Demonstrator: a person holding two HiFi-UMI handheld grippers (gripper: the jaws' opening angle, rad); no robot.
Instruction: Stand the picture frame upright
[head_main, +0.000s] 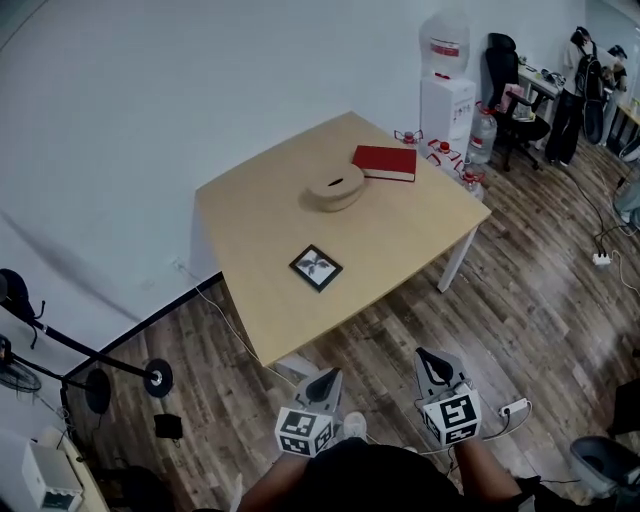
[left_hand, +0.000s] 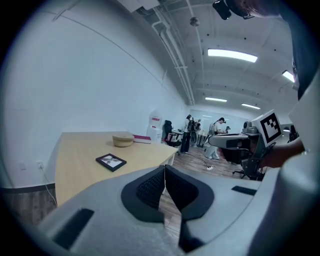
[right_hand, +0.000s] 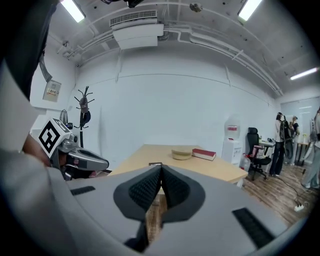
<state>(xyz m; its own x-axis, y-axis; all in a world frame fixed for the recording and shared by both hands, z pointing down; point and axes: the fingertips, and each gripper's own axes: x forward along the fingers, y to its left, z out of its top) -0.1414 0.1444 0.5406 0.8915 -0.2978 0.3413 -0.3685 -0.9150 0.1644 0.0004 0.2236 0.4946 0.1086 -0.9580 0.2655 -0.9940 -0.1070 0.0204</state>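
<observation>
You hold both grippers low, short of the table's near corner, and your left gripper (head_main: 325, 376) and right gripper (head_main: 430, 356) each have their jaws pressed together with nothing between them. Past them, the picture frame (head_main: 316, 267) lies flat on the wooden table (head_main: 400, 240), toward its near side and well apart from both grippers. Farther back sit a round wooden dish (head_main: 335, 187) and, just beside it, a red book (head_main: 384, 162).
</observation>
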